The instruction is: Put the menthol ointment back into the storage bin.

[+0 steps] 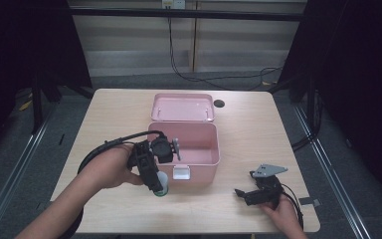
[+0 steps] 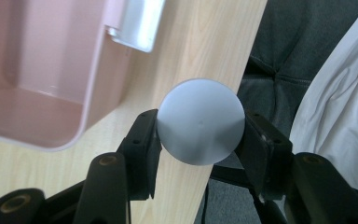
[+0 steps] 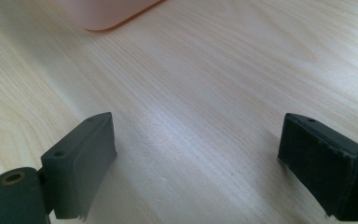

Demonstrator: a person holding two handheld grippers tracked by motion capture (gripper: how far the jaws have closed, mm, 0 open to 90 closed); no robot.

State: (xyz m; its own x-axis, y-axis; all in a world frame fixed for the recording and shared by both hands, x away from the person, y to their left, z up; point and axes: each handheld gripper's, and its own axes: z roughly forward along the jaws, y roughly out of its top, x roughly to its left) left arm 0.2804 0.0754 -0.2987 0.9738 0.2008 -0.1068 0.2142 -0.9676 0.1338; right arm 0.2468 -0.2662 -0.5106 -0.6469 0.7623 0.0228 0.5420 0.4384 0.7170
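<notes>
The left gripper (image 2: 200, 135) is squeezing a small white bottle (image 2: 200, 120) by its round cap, right beside the open pink box (image 1: 199, 144), ready to go in. The right gripper (image 3: 196, 158) is resting wide open and empty on the table (image 1: 119, 107).

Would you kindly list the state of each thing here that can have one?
Box: open, lid swung back behind it, inside looks empty.
Latch: undone, on the box's front wall.
Bottle: capped, clamped in the left gripper, in front of the box.
Right gripper: open, nothing between its jaws, low over the table.
</notes>
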